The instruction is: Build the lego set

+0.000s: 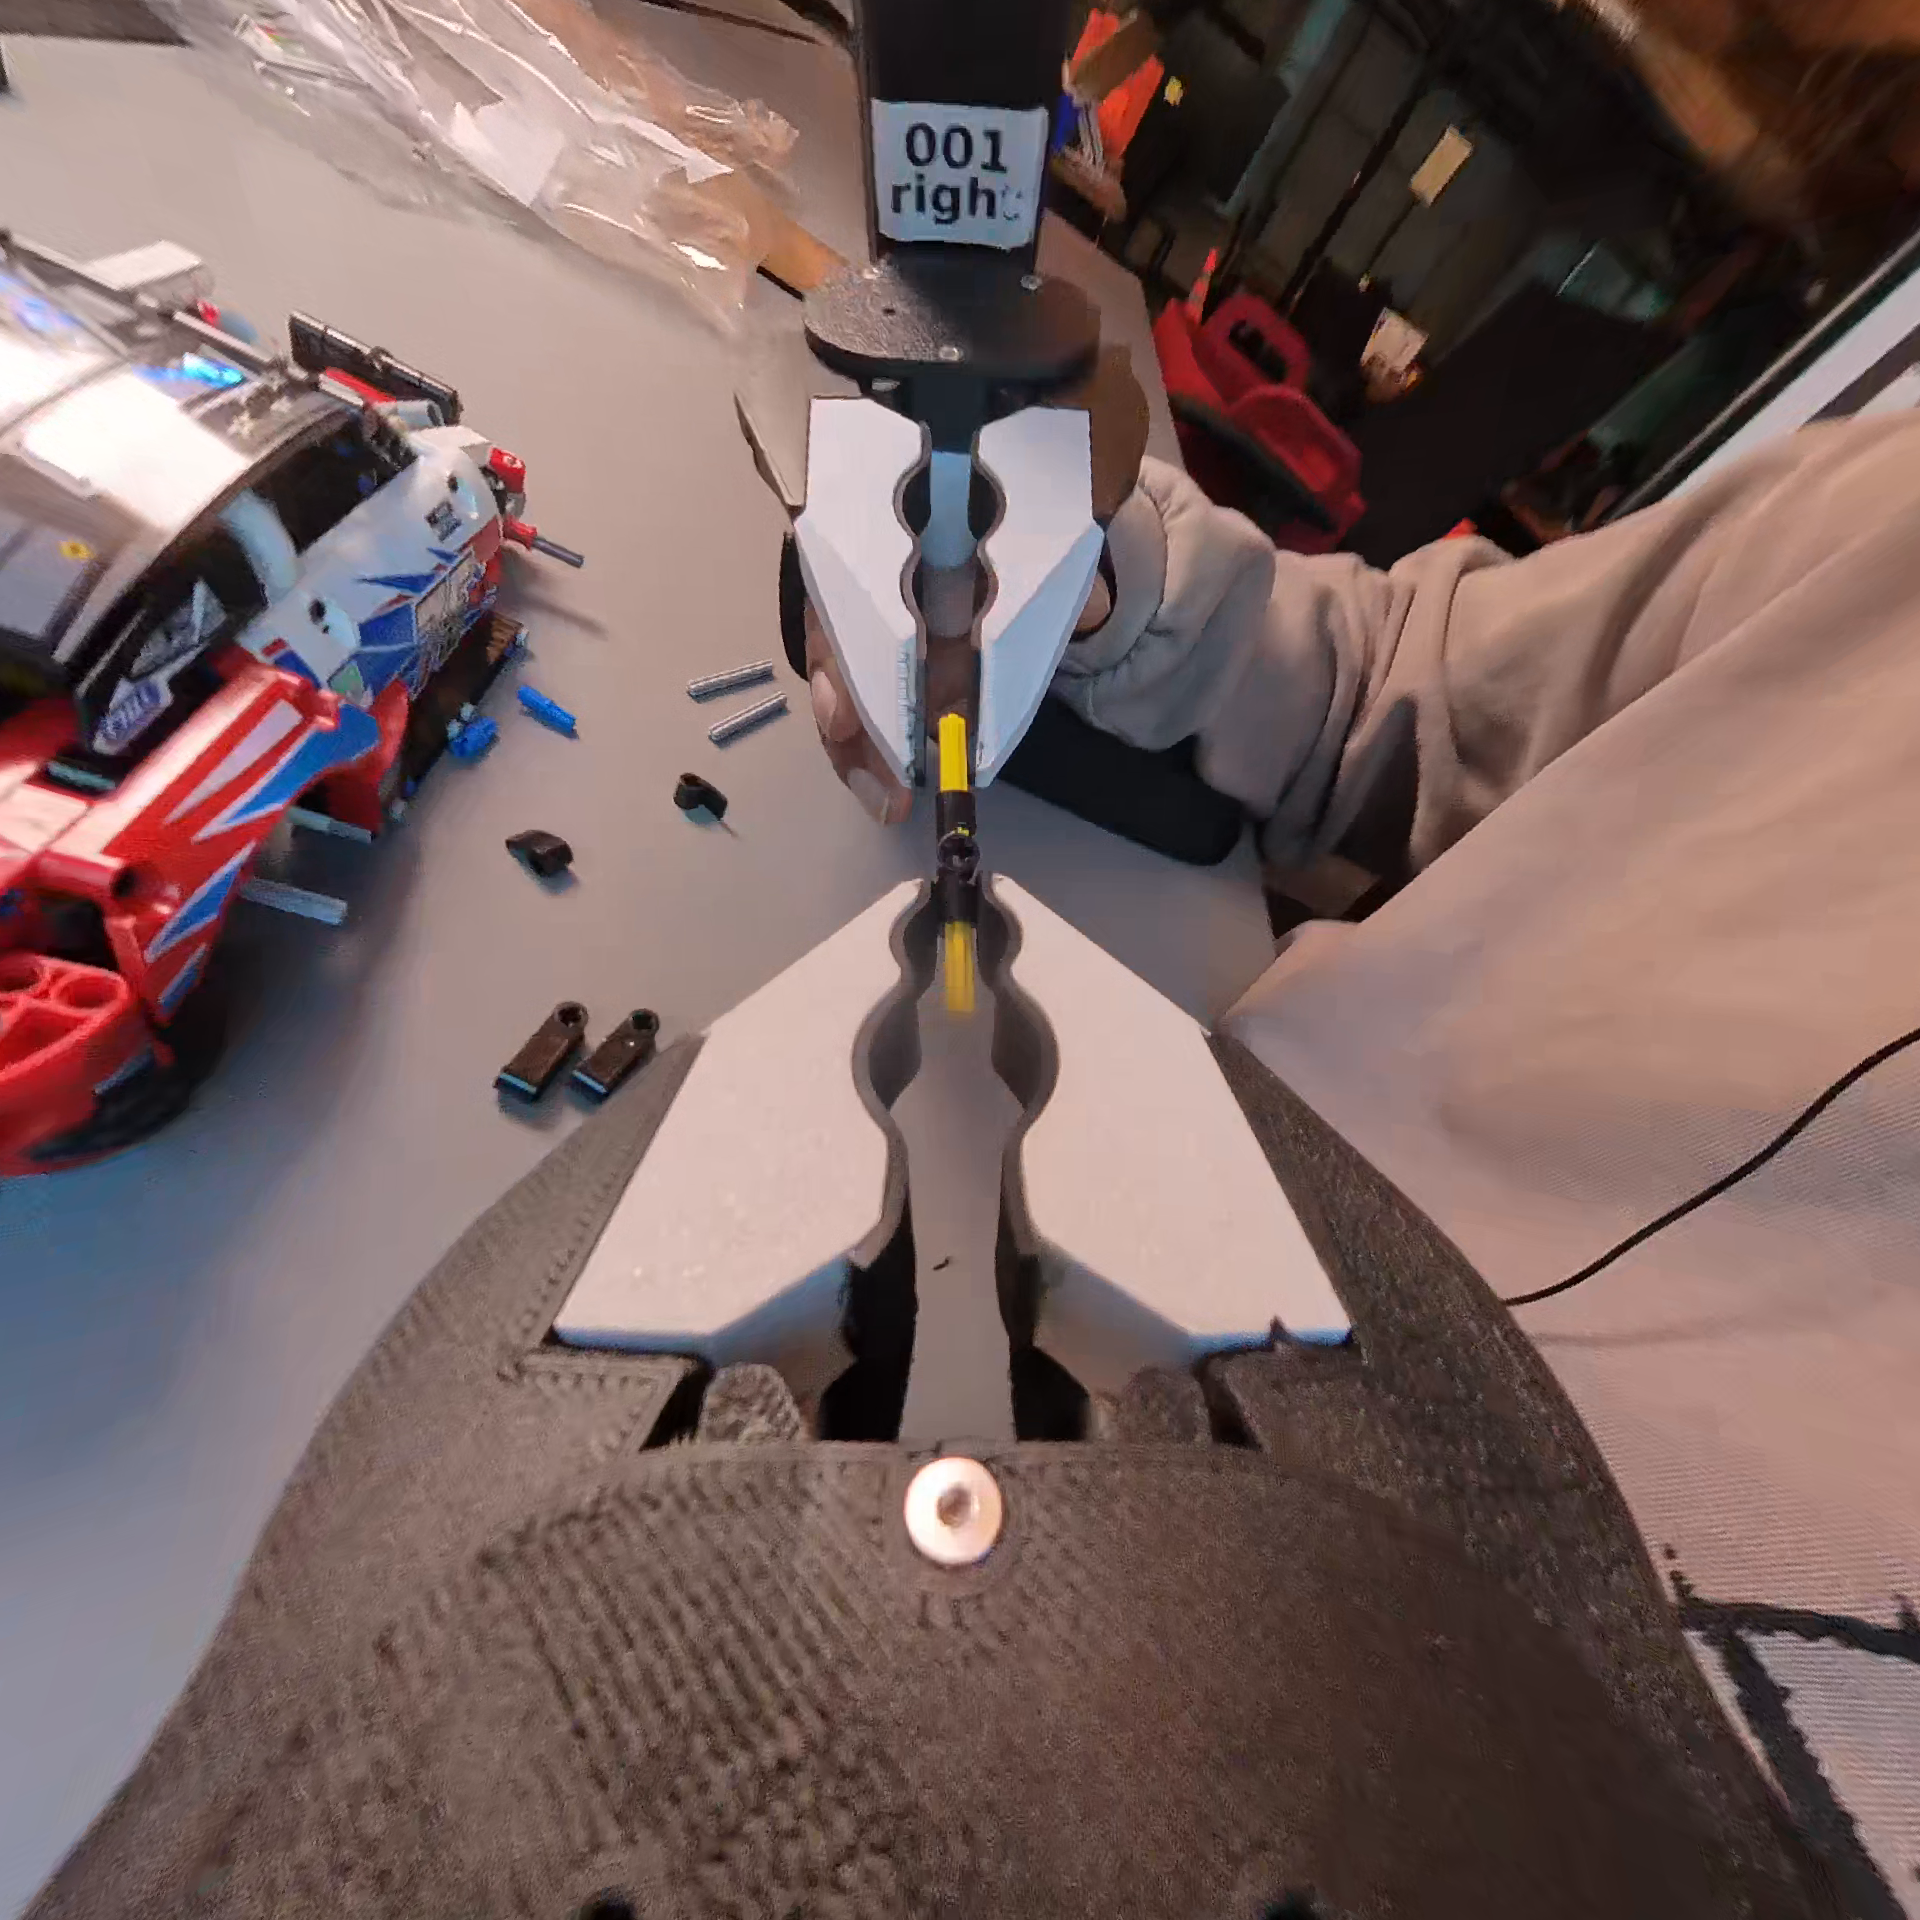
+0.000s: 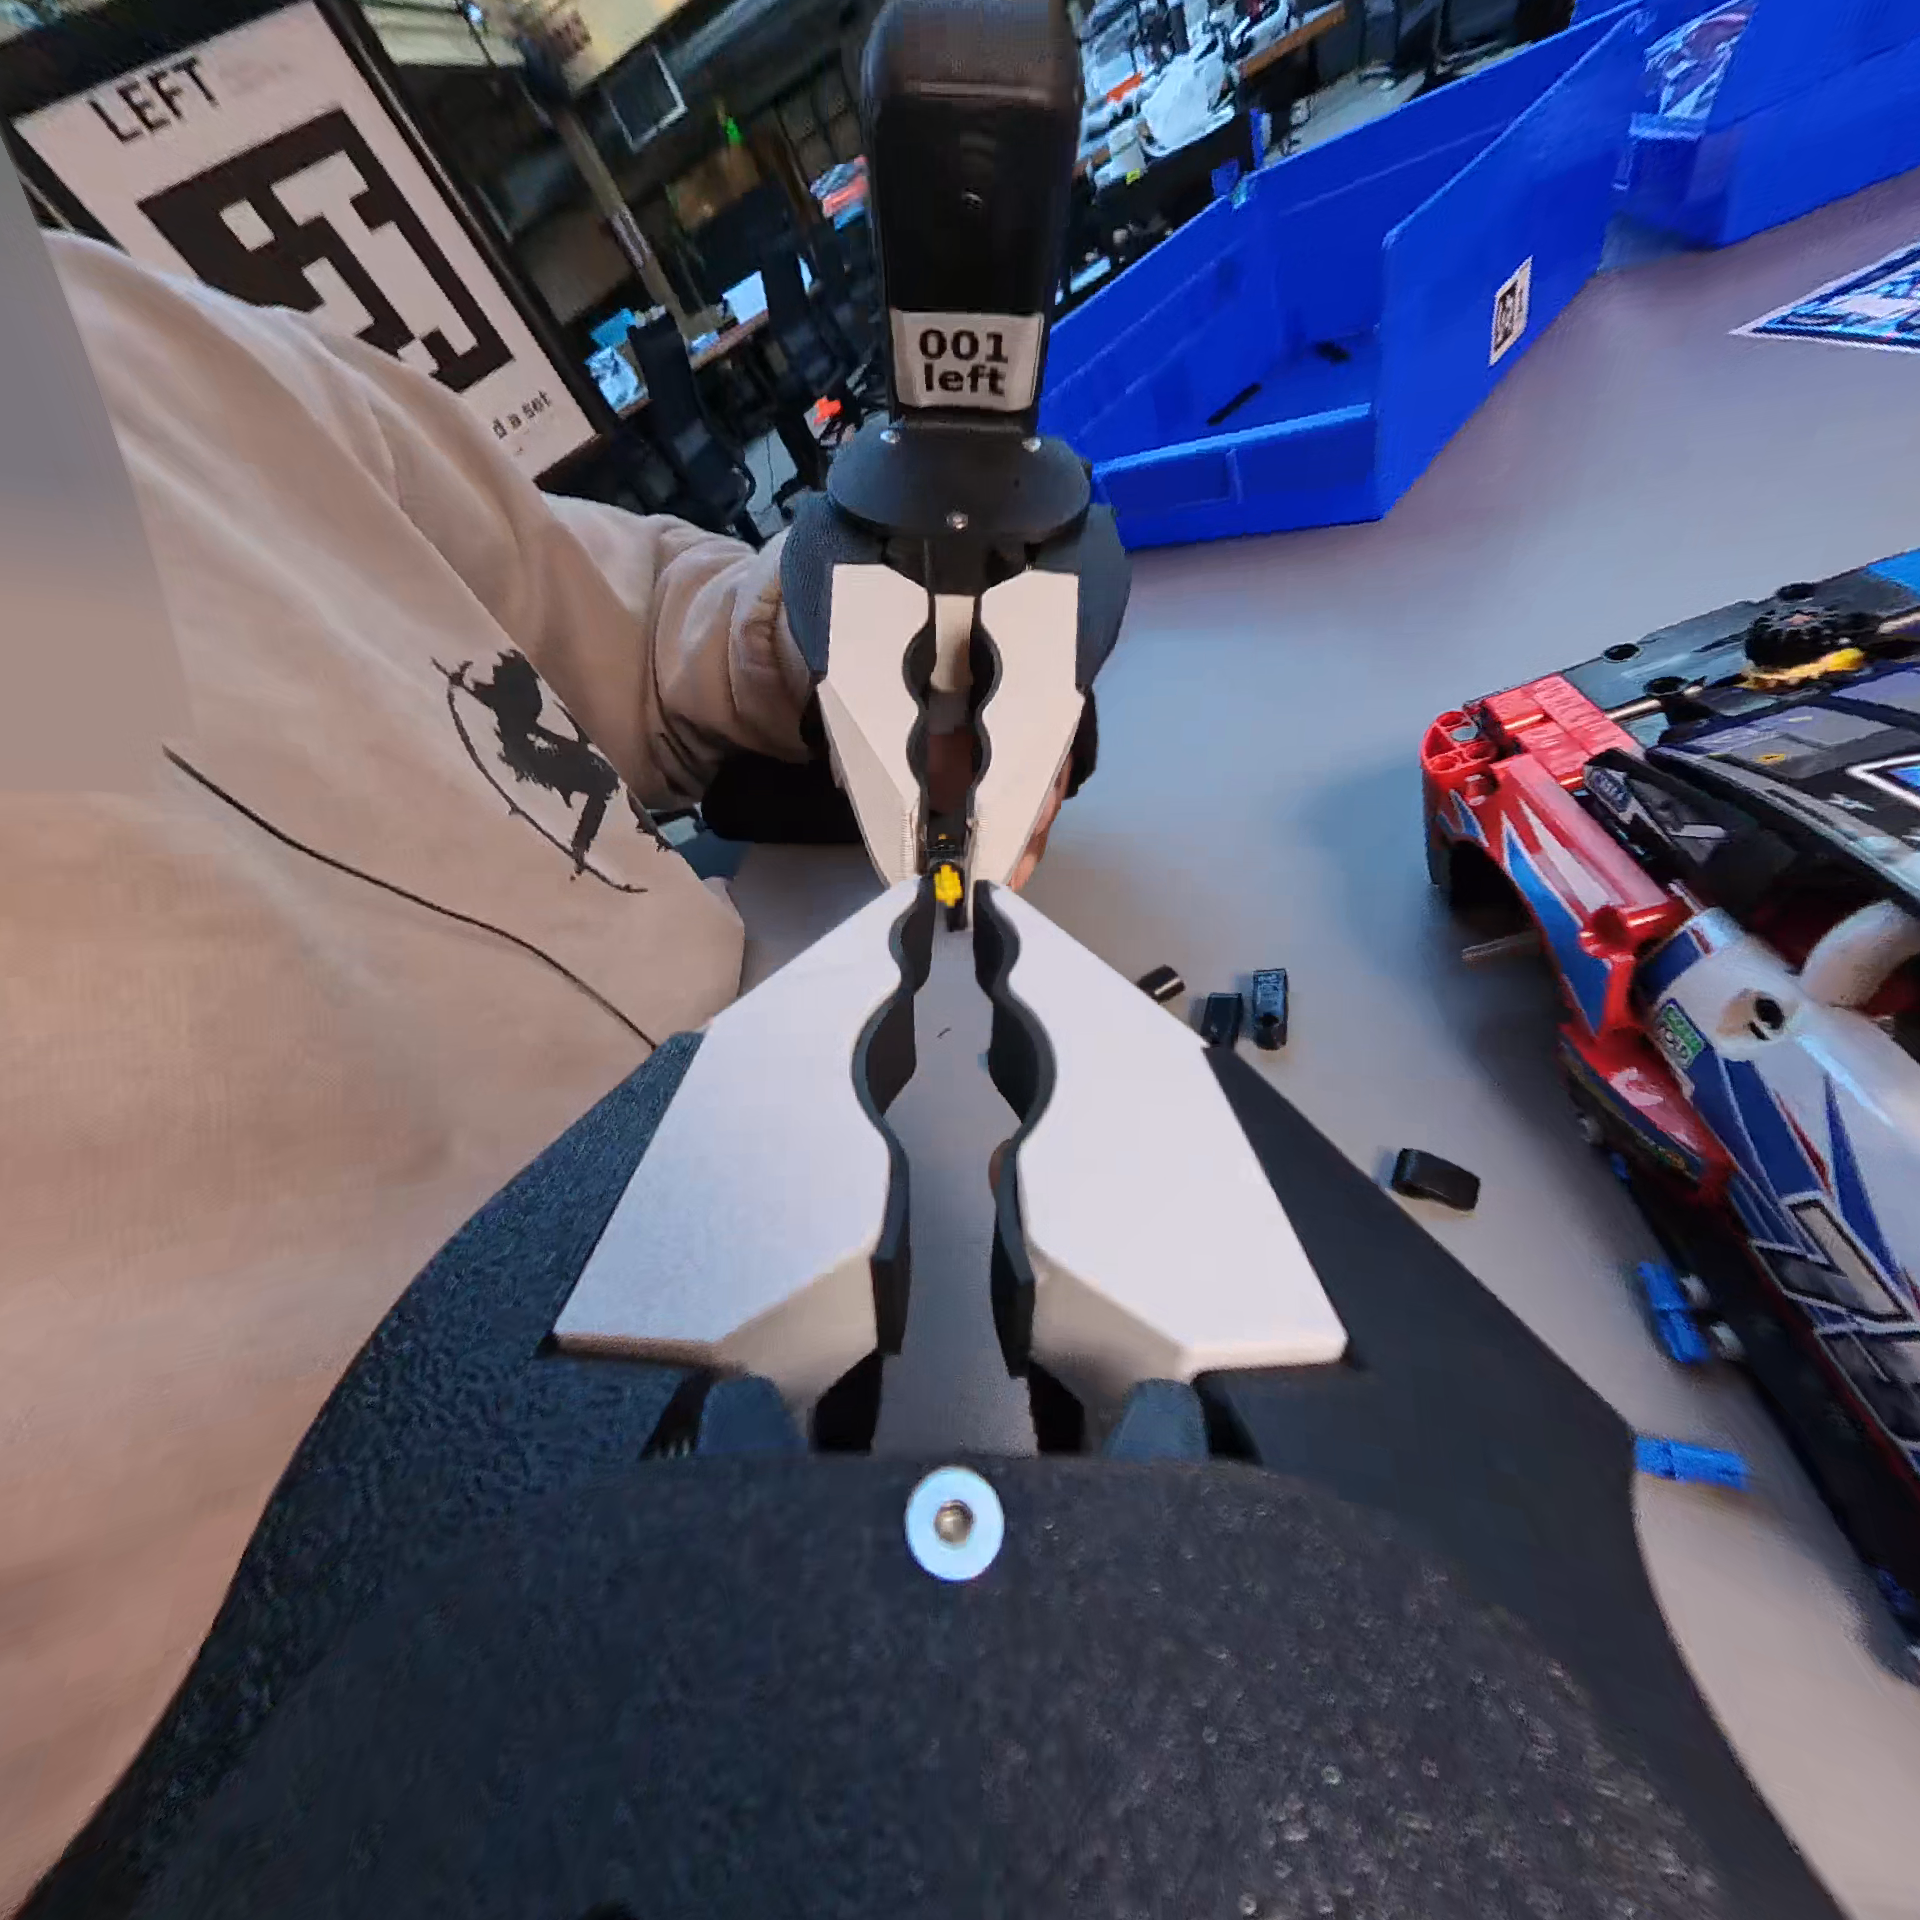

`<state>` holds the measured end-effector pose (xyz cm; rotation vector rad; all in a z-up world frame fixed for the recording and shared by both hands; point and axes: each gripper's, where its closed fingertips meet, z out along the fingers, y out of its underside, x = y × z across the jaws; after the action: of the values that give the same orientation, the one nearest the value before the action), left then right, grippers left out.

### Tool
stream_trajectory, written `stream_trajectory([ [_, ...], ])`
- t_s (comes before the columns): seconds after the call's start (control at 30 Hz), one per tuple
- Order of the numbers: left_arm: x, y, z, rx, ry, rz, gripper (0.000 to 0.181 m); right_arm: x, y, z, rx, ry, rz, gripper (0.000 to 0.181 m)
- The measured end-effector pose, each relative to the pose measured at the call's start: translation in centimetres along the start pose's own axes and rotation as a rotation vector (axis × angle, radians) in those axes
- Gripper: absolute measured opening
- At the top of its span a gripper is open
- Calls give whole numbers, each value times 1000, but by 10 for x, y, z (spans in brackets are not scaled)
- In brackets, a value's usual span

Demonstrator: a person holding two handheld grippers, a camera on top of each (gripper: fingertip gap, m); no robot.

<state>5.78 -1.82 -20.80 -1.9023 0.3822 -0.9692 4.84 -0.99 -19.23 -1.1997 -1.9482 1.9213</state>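
At the left edge sits the lego car (image 1: 208, 675), loose black connectors (image 1: 577, 1049) beside it. Centre frame, left gripper (image 1: 956, 894) and right gripper (image 1: 948, 774) each pinch the yellow axle (image 1: 952, 743) mid-air, seemingly seating its black connector; next, a straight, aligned push.

Loose black pieces (image 1: 577, 1049) and car (image 1: 208, 665) crowd the left side.

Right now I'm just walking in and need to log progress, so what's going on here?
A person holds two tools tip to tip above the table. The left tool and right tool each pinch one end of a yellow axle with a black connector midway. The car sits aside, with loose black pieces still on the table.
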Motion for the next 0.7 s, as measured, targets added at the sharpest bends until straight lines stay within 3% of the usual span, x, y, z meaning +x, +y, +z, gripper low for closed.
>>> stream_trajectory([
  [0.13,-10,-5,-7,82,40,-204,4,12,-7,1,14,127,-88,18],
  [0.3,-19,-9,-11,149,68,-328,4,19,-12,5,-19,343,-405,31],
  [0.4,-24,-13,-15,205,91,-410,4,23,-11,10,-73,443,-531,51],
  [0.5,-28,-18,-16,262,115,-486,4,34,-8,16,-141,559,-607,67],
  [0.7,-26,-26,-11,359,167,-595,3,46,-9,33,-162,703,-619,76],
])
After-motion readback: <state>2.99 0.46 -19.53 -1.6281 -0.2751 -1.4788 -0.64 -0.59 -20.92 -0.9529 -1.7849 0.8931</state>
